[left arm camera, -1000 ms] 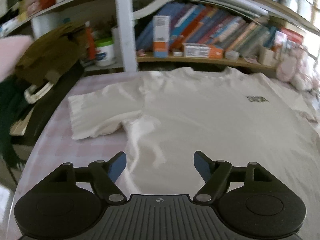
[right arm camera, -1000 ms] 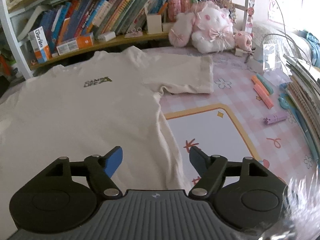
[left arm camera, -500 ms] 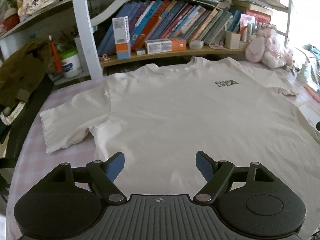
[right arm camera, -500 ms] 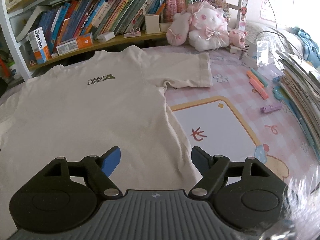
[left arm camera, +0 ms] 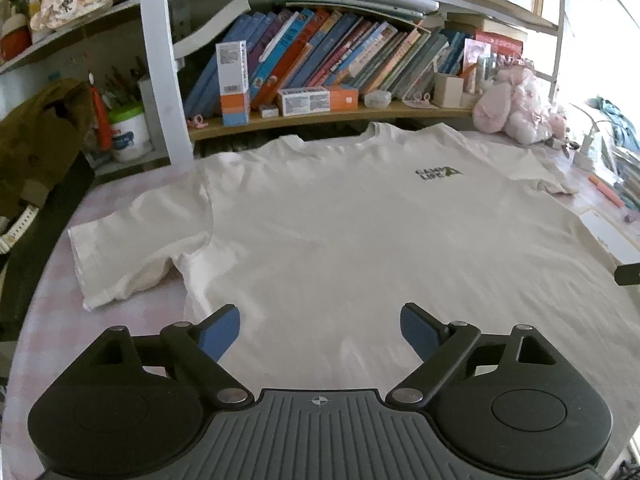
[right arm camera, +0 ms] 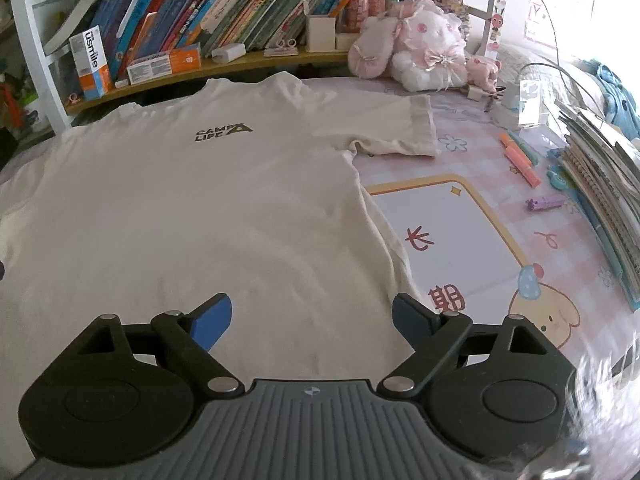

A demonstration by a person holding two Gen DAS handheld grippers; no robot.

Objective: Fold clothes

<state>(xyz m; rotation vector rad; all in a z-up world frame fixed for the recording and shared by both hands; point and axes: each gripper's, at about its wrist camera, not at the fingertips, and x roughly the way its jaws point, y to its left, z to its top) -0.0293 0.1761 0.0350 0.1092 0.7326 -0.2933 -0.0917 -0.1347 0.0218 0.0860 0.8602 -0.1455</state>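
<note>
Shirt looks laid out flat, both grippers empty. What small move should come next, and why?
Probably lower the left gripper toward the left sleeve to pinch it. The T-shirt lies flat, unfolded, sleeves spread; both grippers' jaws are opening with nothing between them, the right gripper over the hem.

T-shirt (left arm camera: 360, 240) flat on table (right arm camera: 560, 240); bookshelf (left arm camera: 320, 116) behind.

Shirt (left arm camera: 360, 240) hem hidden behind the gripper body in both wrist views; whether it overhangs the desk's near edge cannot be told. Right sleeve (left arm camera: 554, 186) mostly hidden in the left view by the shirt's own bulge. Shirt's left side cut by the frame edge in the right view. Book (right arm camera: 224, 12) spines too small to read. Right view's lower right corner smeared by a blur (right arm camera: 600, 420). Window side washed out.
</note>
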